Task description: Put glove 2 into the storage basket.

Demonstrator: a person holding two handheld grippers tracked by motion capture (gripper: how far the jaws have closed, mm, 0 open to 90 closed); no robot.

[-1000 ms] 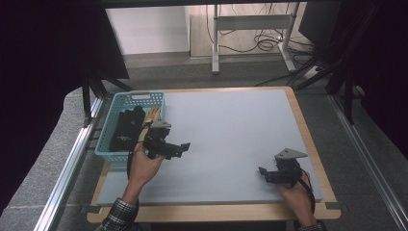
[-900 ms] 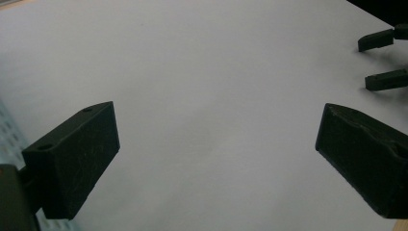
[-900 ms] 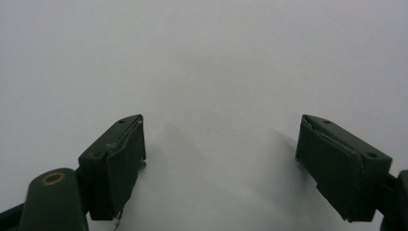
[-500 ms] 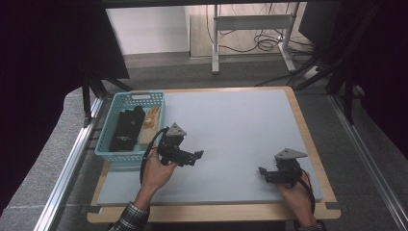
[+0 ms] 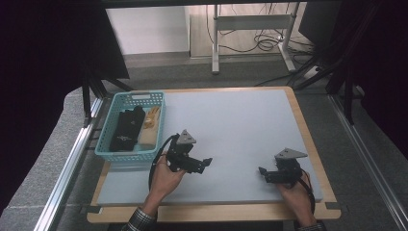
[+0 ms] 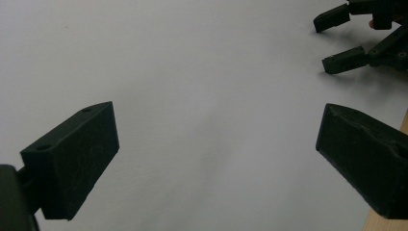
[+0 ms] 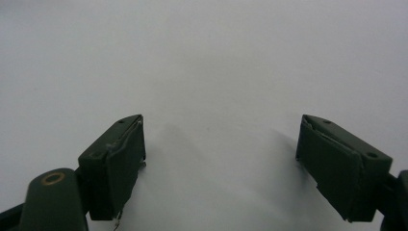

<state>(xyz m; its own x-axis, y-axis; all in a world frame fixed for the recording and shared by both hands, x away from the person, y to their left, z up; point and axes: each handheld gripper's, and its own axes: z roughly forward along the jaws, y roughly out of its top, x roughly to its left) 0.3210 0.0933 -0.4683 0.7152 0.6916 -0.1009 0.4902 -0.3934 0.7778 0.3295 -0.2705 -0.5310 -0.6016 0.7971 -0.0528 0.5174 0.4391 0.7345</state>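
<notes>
A dim room with dark curtains at both sides is surrounding the counter (image 5: pixel 231 120), a pale grey board with a light wooden rim, and a white metal frame with loose cables is standing on the floor beyond its far edge. Two hand-held grippers are working over the near half of the counter. The left hand-held gripper (image 5: pixel 204 162) is hovering near the near-left part, just beside the near-right corner of the turquoise plastic lattice basket (image 5: pixel 111 153), with its jaws spread wide and grasping nothing. The right hand-held gripper (image 5: pixel 262 172) is sitting toward the near-right corner, well apart from the basket, and its jaws are likewise spread and gripping nothing; in the left gripper view it is showing at the upper right (image 6: pixel 337 41) with its two black tips apart above the bare grey surface.

One basket is lying along the left edge of the counter. Inside it, one flat black pouch (image 5: pixel 126 129) is lying lengthwise on the left side, and one tan, wood-coloured object (image 5: pixel 151 120) is lying beside it on the right; what that tan object is cannot be told.
</notes>
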